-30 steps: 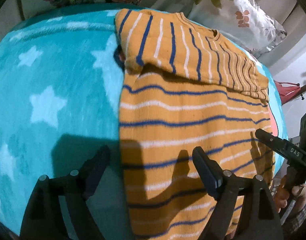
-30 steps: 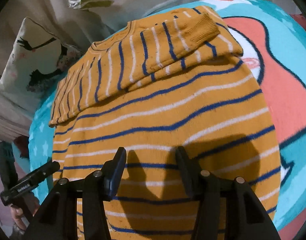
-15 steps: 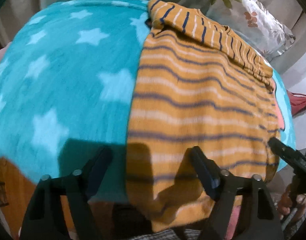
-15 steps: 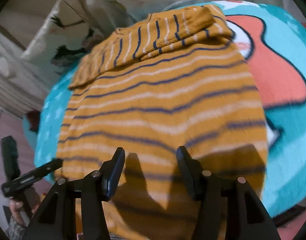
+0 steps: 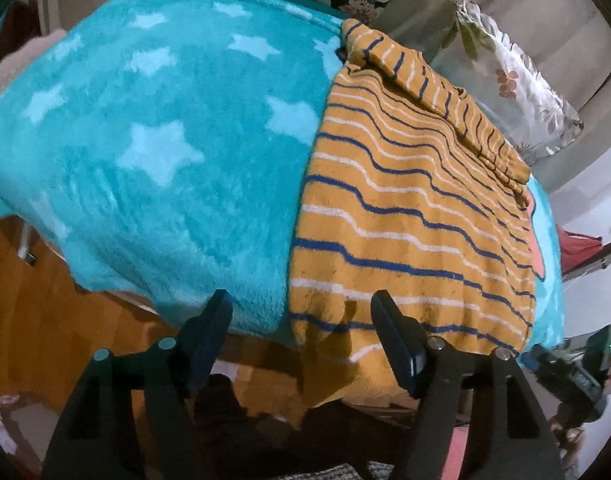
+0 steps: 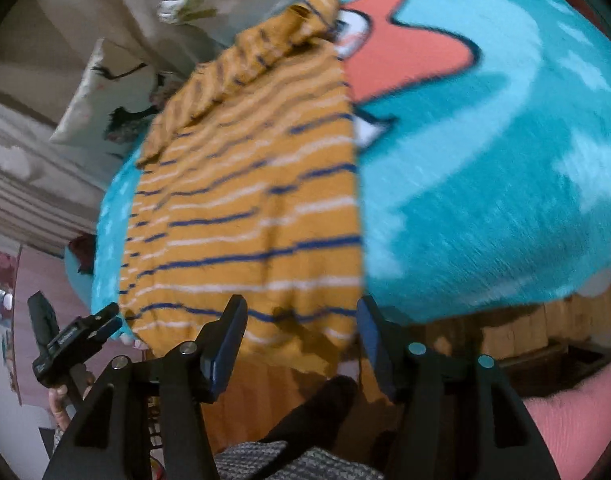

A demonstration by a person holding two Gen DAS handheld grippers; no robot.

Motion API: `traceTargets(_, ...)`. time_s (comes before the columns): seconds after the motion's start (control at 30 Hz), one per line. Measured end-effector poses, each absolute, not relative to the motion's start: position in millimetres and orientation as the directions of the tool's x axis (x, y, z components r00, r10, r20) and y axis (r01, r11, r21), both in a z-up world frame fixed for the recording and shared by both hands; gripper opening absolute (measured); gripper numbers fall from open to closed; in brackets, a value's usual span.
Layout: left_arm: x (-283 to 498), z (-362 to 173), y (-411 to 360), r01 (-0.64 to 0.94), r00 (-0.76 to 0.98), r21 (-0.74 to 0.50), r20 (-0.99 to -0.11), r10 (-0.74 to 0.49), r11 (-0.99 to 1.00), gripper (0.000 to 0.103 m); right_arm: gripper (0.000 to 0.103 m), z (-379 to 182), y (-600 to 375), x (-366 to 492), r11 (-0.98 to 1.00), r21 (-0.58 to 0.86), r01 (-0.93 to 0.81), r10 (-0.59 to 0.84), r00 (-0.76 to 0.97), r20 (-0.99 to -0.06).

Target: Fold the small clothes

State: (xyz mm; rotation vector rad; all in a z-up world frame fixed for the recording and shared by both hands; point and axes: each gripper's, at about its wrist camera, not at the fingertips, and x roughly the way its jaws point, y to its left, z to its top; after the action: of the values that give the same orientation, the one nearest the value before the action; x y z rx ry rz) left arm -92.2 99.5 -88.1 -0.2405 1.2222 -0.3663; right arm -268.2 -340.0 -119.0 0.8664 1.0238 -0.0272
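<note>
A turquoise star-patterned blanket (image 5: 165, 152) covers the bed, with 1 striped orange sweater (image 5: 405, 220) lying flat on it.

Dim indoor light, strong fisheye bending at edges, right wrist view apparently motion-blurred, left sharper

A teal fleece blanket (image 5: 153, 168) with pale stars is seen filling the left and centre of the left wrist view. In the right wrist view, a coral shape outlined in black (image 6: 405, 40) is printed on it at upper centre. A floral pillow (image 5: 513, 84) is seen at the upper right of the left wrist view, and 1 white bird-print pillow (image 6: 105, 104) at the upper left of the right wrist view. Orange-brown wood (image 5: 45, 304) is visible below the blanket edge, lower left.
</note>
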Motion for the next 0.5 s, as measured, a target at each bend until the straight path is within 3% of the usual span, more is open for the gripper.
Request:
traceTargets(0.17,-95,-115,92,0.135,0.201,-0.49,-0.837,-0.508,0.861,0.074,0.062,-132,-342,-263,0.648,0.65,0.397,0.4,0.548,-0.734)
traceTargets(0.4,-101,-132,76,0.167,0.125,-0.491,-0.85,-0.512,0.855,0.072,0.067,-148,-334,-240,0.627,0.672,0.395,0.444,0.528,-0.724)
traceTargets(0.47,-103,-127,71,0.197,0.109,-0.484,-0.854,-0.509,0.853,0.054,0.067,-154,-330,-239,0.605,0.69,0.397,0.465,0.528,-0.711)
traceTargets(0.5,-101,-126,68,0.203,0.099,-0.476,-0.859,-0.502,0.856,0.038,0.067,-157,-328,-239,0.592,0.703,0.394,0.48,0.528,-0.7)
